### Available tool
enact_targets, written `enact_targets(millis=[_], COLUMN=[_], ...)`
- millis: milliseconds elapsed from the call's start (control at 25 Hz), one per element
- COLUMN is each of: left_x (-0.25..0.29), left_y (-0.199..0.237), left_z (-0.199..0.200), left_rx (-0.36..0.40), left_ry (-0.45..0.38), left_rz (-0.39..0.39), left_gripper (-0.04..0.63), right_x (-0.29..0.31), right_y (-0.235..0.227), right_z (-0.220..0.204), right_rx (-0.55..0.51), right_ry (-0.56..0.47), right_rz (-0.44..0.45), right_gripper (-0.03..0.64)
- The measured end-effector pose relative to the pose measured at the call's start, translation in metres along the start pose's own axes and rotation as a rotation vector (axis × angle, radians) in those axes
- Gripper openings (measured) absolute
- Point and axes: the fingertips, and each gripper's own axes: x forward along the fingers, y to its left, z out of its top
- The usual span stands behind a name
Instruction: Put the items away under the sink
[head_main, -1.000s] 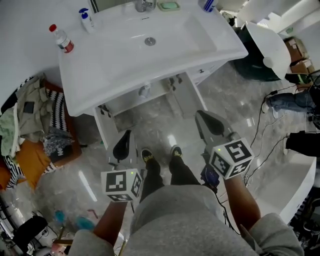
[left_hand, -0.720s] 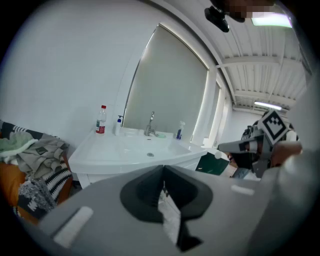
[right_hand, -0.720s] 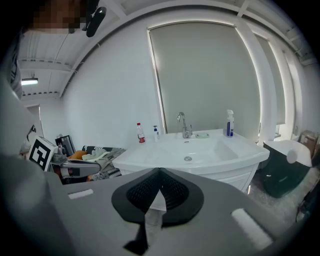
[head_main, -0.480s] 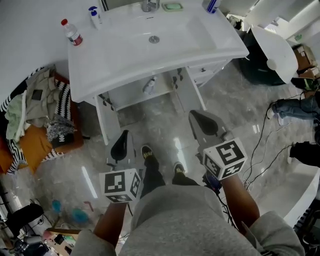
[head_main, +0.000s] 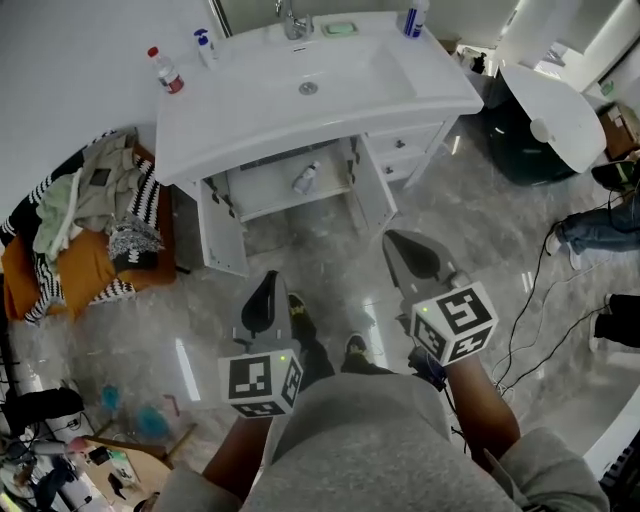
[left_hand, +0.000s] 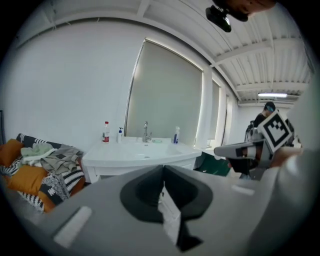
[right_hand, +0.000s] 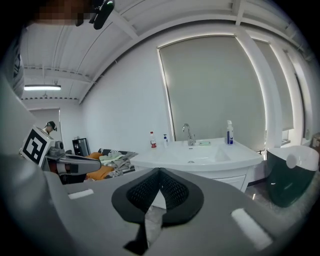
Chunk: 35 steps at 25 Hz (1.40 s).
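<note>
A white sink vanity (head_main: 240, 120) stands ahead with both cabinet doors open. A small bottle (head_main: 305, 178) lies on the shelf inside. On the counter stand a red-capped bottle (head_main: 165, 70), a blue-pump bottle (head_main: 205, 47), a green soap dish (head_main: 338, 28) and a blue bottle (head_main: 412, 18). My left gripper (head_main: 267, 283) and right gripper (head_main: 398, 243) hover over the floor well short of the cabinet, both shut and empty. The left gripper view looks past its closed tips (left_hand: 162, 167) at the sink (left_hand: 145, 150). The right gripper view looks past its own (right_hand: 160, 171).
A heap of clothes on an orange cushion (head_main: 90, 215) lies left of the vanity. A dark bin with a white lid (head_main: 545, 110) stands at the right, with cables and another person's legs (head_main: 590, 225) beyond. My shoes (head_main: 297, 310) are on the glossy marble floor.
The sink has drawn further off and higher in the head view, so more of the open cabinet shows. Both grippers have moved with me, still shut and empty.
</note>
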Motion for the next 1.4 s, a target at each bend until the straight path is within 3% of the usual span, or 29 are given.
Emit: enact_targets(millis=[240, 400, 520, 1400], left_x=[-0.045, -0.065, -0.074, -0.074], left_y=[-0.01, -0.017, -0.022, -0.012], left_z=[-0.003, 0.004, 0.009, -0.002], left_rx=[-0.058, -0.053, -0.031, -0.063], left_ry=[-0.036, -0.075, -0.089, -0.068], left_rz=[0.086, 0.113, 0.113, 0.113], left_gripper=[0.012, 0.012, 0.012, 0.012], right_x=[-0.036, -0.052, -0.058, -0.062], right_y=[0.016, 0.022, 0.023, 0.016], right_z=[-0.012, -0.016, -0.016, -0.012], right_rx=[-0.015, -0.017, -0.027, -0.042], right_ry=[-0.015, -0.018, -0.016, -0.005], right_rz=[0.057, 0.094, 0.094, 0.069], right_gripper=[0.0, 0.0, 0.0, 0.0])
